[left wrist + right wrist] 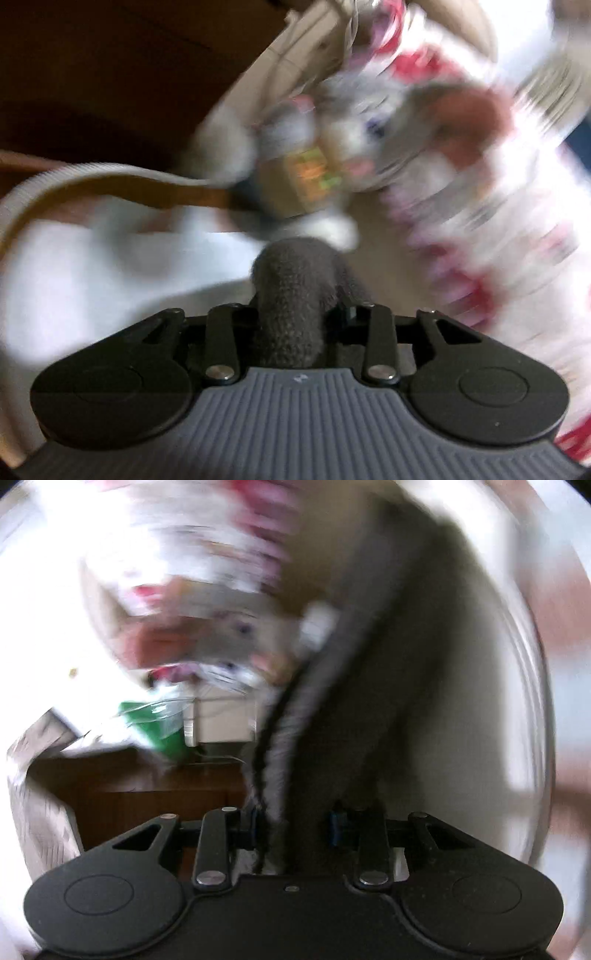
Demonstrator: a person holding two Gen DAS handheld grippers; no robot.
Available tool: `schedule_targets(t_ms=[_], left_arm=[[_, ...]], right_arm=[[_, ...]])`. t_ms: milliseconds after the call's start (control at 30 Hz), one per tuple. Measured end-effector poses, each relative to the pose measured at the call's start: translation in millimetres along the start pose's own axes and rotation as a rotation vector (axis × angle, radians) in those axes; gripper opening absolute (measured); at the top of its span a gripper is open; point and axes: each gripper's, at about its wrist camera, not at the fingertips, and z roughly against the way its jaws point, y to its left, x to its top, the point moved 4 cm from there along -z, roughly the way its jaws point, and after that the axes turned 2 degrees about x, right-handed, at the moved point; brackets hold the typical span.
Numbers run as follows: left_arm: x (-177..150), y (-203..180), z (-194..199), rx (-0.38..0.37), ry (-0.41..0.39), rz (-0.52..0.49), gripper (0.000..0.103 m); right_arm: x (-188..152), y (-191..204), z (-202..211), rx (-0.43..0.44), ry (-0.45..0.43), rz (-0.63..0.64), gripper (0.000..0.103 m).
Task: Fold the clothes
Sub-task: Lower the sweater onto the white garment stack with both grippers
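Observation:
Both views are smeared by motion. In the left wrist view a dark grey knitted cloth (291, 314) stands bunched between the jaws of my left gripper (299, 266) and hides its fingertips, so it looks clamped. Beyond it lie a white garment with a ribbed collar (74, 177) and a white cloth with a red and grey cartoon print (461, 206). In the right wrist view a grey cloth with a dark seam (332, 720) rises out from between the jaws of my right gripper (295, 808). It covers that gripper's fingers, which appear closed on it.
Dark brown wood (92, 74) fills the upper left of the left wrist view. The right wrist view shows a green item in clear plastic (162, 727), a white box (221, 720), a brown wooden surface (147, 786) and a patterned cloth (37, 775) at the left edge.

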Motion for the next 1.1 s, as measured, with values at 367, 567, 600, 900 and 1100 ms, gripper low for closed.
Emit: schedule_targets(t_ms=[367,567,600,900,1100], left_arm=[[-8,11,-9,0.136,0.025,-0.108,0.041],[-8,18,-14,0.127,0.031,-0.067,0.046],[-9,20,-13,0.125,0.032,-0.054,0.046],[-12,29,-22,0.010,0.061,0.060,0.038],[-12,2,-17,-0.009,-0.011,-0.047,0.037]], right_arm=[[-11,11,51,-0.196,-0.086,0.500,0.068],[75,4,46,-0.222,-0.157,0.342,0.077],[83,5,37,-0.234,-0.166,0.331,0.077],[121,-1,-17,-0.385,-0.192,0.604,0.052],[70,48,19,-0.293,-0.417,0.875,0.037]])
